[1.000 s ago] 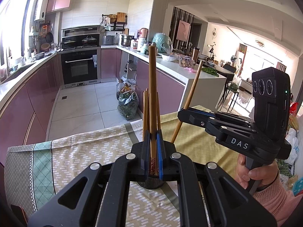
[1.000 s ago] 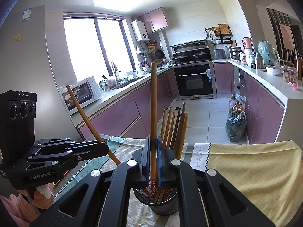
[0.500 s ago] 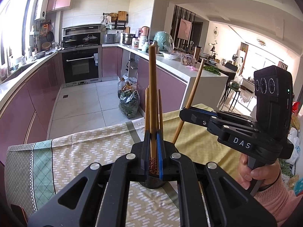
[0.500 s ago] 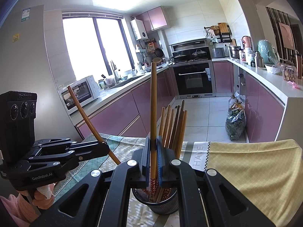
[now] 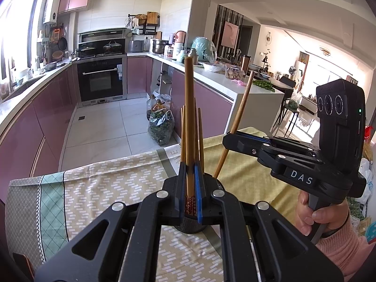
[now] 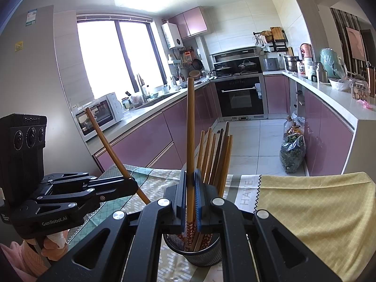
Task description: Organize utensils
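Note:
A black mesh utensil cup [image 6: 202, 251] stands on the table and holds several wooden chopsticks [image 6: 218, 157]. My left gripper [image 5: 189, 195] is shut on one chopstick [image 5: 188, 117], held upright with its patterned lower end over the cup [image 5: 190, 225]. My right gripper [image 6: 190, 202] is shut on another chopstick [image 6: 190, 127], upright, its lower end inside the cup. Each gripper shows in the other's view: the right gripper [image 5: 232, 138] with its slanted chopstick [image 5: 237, 122], the left gripper [image 6: 131, 185] with its slanted chopstick [image 6: 108, 145].
The table carries a patterned cloth [image 5: 105, 183], green at the left and yellow at the right [image 6: 317, 206]. Beyond the table edge lie the kitchen floor, purple cabinets [image 6: 150, 138], an oven [image 6: 239, 96] and a bag of greens [image 5: 161, 127].
Both grippers with their chopsticks have sunk slightly toward the cup. The grip on each chopstick is unchanged.

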Available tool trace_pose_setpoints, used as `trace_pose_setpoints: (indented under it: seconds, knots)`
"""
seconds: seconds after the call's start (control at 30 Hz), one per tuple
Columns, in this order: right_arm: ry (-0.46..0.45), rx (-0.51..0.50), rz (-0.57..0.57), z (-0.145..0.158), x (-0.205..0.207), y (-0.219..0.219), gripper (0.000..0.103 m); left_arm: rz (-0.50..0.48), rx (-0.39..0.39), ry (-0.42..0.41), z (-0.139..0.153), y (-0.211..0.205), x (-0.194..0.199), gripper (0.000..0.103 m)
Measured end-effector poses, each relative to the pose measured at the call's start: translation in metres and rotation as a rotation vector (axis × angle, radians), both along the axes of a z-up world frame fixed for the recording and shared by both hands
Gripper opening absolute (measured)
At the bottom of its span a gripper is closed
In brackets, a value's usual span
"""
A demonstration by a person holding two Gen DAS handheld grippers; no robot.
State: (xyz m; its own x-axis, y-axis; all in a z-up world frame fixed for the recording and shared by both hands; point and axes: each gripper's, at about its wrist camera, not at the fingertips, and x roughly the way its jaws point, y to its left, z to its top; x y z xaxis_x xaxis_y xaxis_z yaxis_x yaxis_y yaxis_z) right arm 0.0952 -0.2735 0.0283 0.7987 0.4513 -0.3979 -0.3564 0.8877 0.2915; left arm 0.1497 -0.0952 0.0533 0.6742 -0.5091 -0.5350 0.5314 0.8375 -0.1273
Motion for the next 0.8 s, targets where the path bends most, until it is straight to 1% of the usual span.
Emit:
trace_pose_setpoints:
  seconds: [0.3,0.8]
  knots:
    - [0.014,-0.002,0.0,-0.004,0.0,0.001,0.006,-0.002,0.008,0.005,-0.003,0.0,0.001,0.007]
    - [0.032,-0.007,-0.001,0.001,0.01,0.004,0.006,-0.002,0.032,0.019,-0.015,0.007,-0.006,0.007]
